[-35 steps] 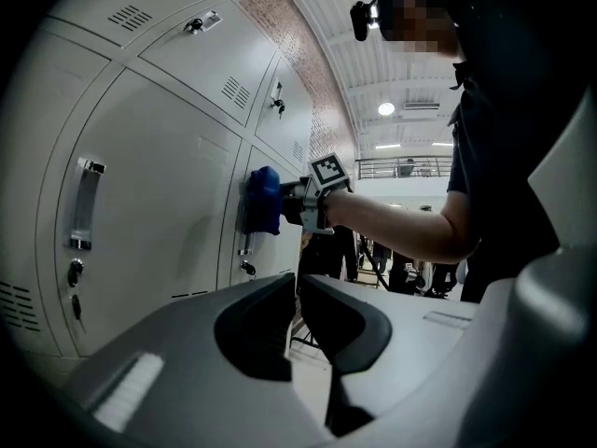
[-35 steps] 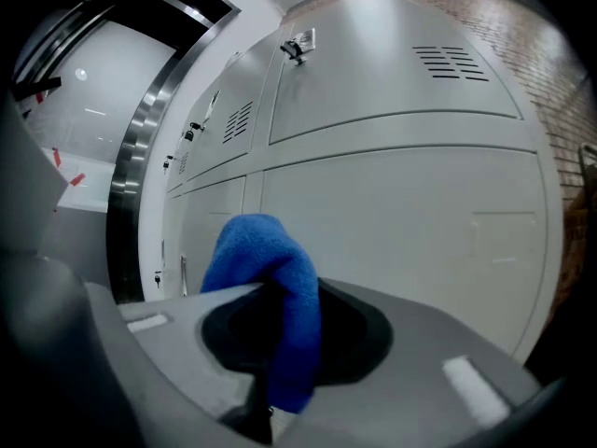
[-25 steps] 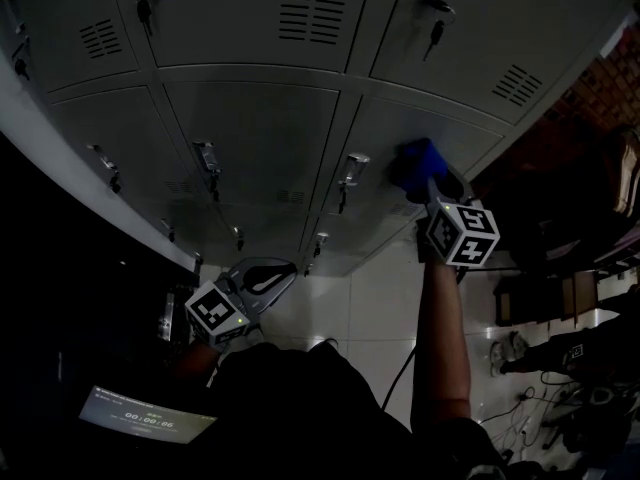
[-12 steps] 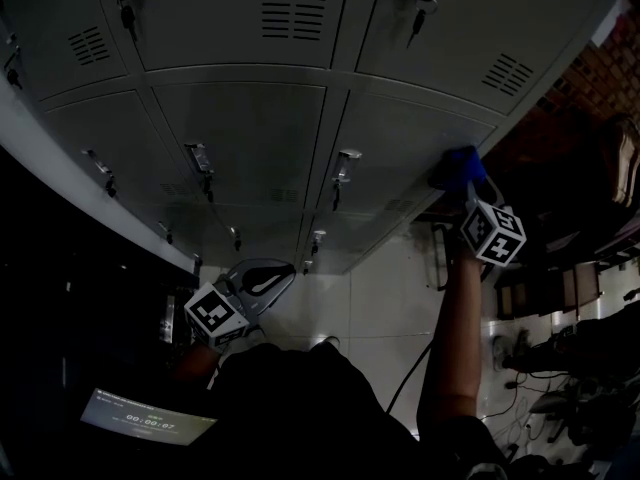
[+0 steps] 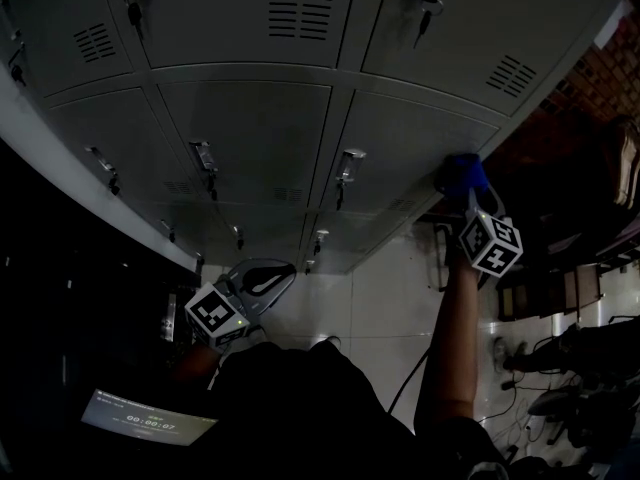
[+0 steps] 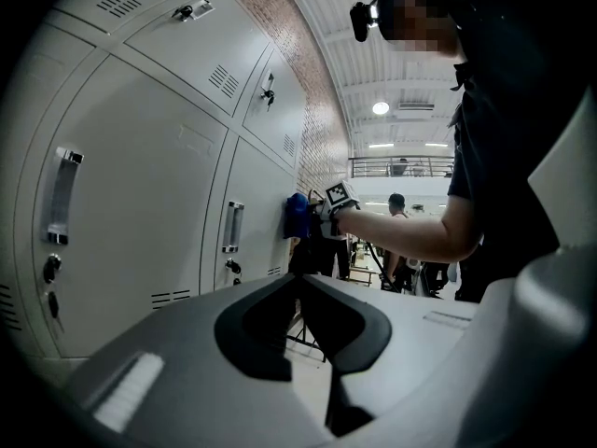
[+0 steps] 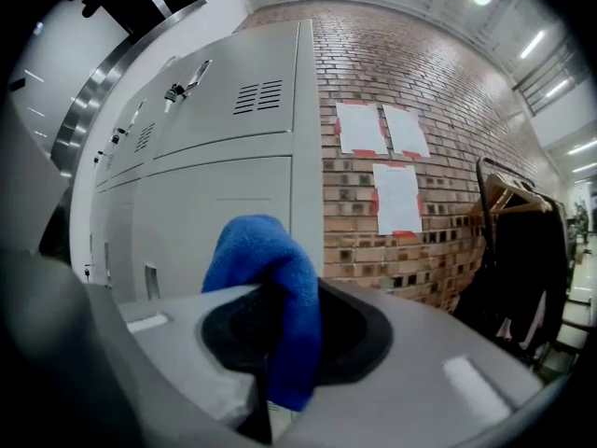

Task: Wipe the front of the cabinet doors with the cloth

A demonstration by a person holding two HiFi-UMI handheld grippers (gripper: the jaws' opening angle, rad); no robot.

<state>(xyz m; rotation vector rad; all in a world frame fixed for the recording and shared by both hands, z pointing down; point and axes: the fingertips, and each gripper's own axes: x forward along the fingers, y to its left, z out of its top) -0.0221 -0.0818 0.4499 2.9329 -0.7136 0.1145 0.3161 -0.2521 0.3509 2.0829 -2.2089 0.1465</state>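
Note:
A blue cloth (image 5: 462,174) is pinched in my right gripper (image 5: 468,186), which is shut on it. The cloth (image 7: 270,292) bulges up out of the jaws and presses on the right edge of a grey cabinet door (image 5: 415,153) in the middle row. From the left gripper view the cloth (image 6: 297,216) shows flat against that door (image 6: 254,203). My left gripper (image 5: 262,279) hangs low, away from the lockers, shut with nothing in it.
Grey lockers (image 5: 240,118) with handles (image 5: 346,168) and hanging keys fill the upper head view. A brick wall (image 7: 410,203) with taped papers adjoins the last locker. Dark garments hang on a rack (image 7: 522,250) to the right. Cables lie on the tiled floor (image 5: 380,298).
My right gripper carried the cloth rightwards across the door, from near its middle to its right edge. The left gripper stayed still.

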